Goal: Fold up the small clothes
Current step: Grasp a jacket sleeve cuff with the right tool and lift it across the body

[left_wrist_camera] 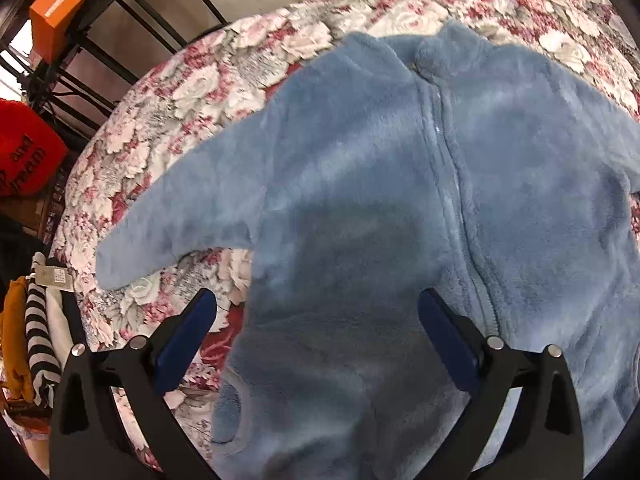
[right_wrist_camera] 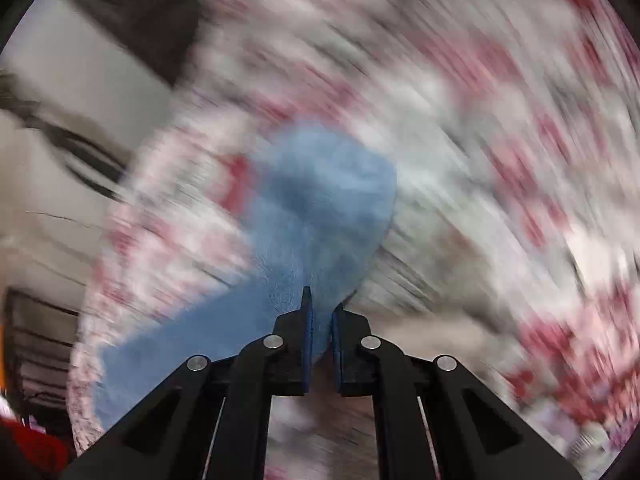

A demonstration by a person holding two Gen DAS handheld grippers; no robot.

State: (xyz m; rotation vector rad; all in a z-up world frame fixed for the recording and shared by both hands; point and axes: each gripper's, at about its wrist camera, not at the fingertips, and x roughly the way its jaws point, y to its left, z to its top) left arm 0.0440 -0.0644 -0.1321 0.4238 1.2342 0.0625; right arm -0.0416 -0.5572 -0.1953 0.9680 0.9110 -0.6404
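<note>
A blue fleece zip-up suit (left_wrist_camera: 400, 200) lies spread front-up on a floral bedcover (left_wrist_camera: 192, 92), with one sleeve (left_wrist_camera: 172, 224) stretched out to the left. My left gripper (left_wrist_camera: 318, 300) is open and hovers over the suit's lower left part, its blue pads wide apart and gripping nothing. The right wrist view is heavily blurred. In it my right gripper (right_wrist_camera: 322, 304) is shut on a narrow strip of the blue fleece (right_wrist_camera: 320, 192), which runs between the pads and on over the floral bedcover (right_wrist_camera: 480, 160). I cannot tell which part of the suit that strip is.
A pile of folded clothes (left_wrist_camera: 32, 340), striped and mustard among them, sits at the cover's left edge. Beyond that edge are a red item with lettering (left_wrist_camera: 28, 152), an orange box (left_wrist_camera: 68, 0) and a black metal frame (left_wrist_camera: 132, 12).
</note>
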